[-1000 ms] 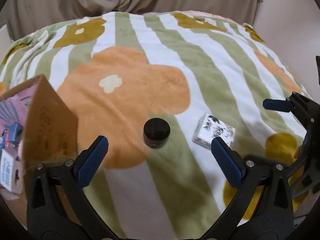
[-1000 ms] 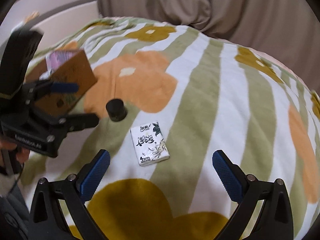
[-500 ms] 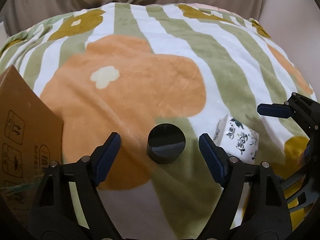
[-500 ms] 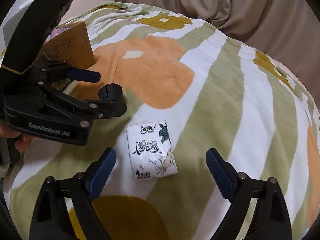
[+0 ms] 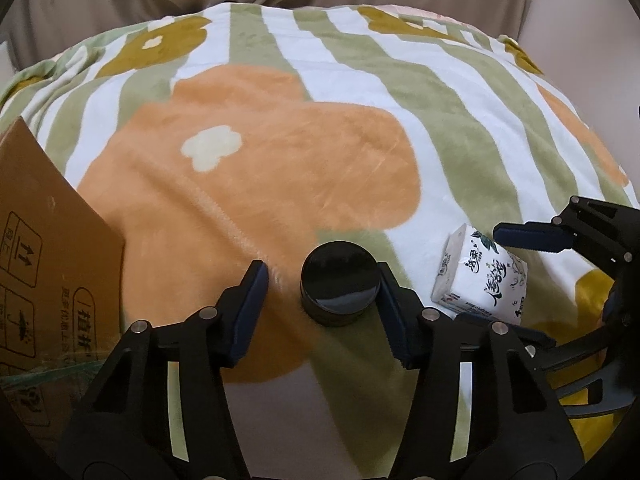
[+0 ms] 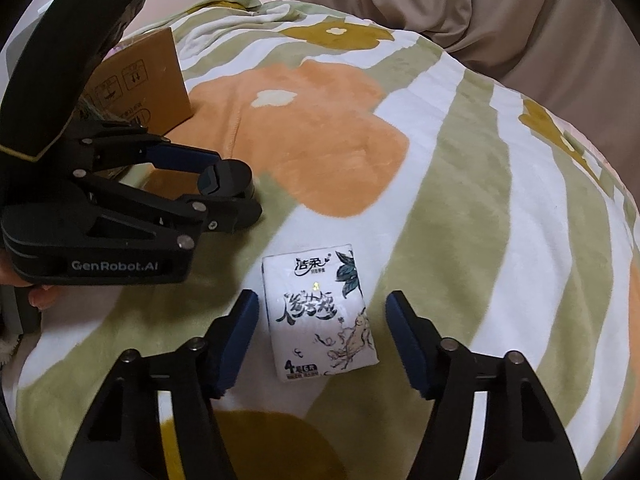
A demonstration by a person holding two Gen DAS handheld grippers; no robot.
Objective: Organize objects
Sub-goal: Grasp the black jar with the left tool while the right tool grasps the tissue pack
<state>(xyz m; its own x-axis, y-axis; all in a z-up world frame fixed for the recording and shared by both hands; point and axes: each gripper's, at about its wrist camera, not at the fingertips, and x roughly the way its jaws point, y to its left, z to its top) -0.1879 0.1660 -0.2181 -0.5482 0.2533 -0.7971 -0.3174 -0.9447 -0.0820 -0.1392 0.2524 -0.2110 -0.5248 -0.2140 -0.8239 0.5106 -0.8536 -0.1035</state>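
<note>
Two grippers close in on bedside clutter

Left gripper narrows around a black jar, right gripper around a tissue pack; neither is clamped yet. Both lie on the blanket, the cardboard box beyond, probably their destination.

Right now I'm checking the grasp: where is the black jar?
Left wrist view: the black jar sits on the blanket between the closing left gripper fingers, left of the tissue pack.

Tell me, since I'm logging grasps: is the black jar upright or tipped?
Upright. The black jar stands on the blanket with its flat lid facing up, between the closing left gripper pads.
</note>
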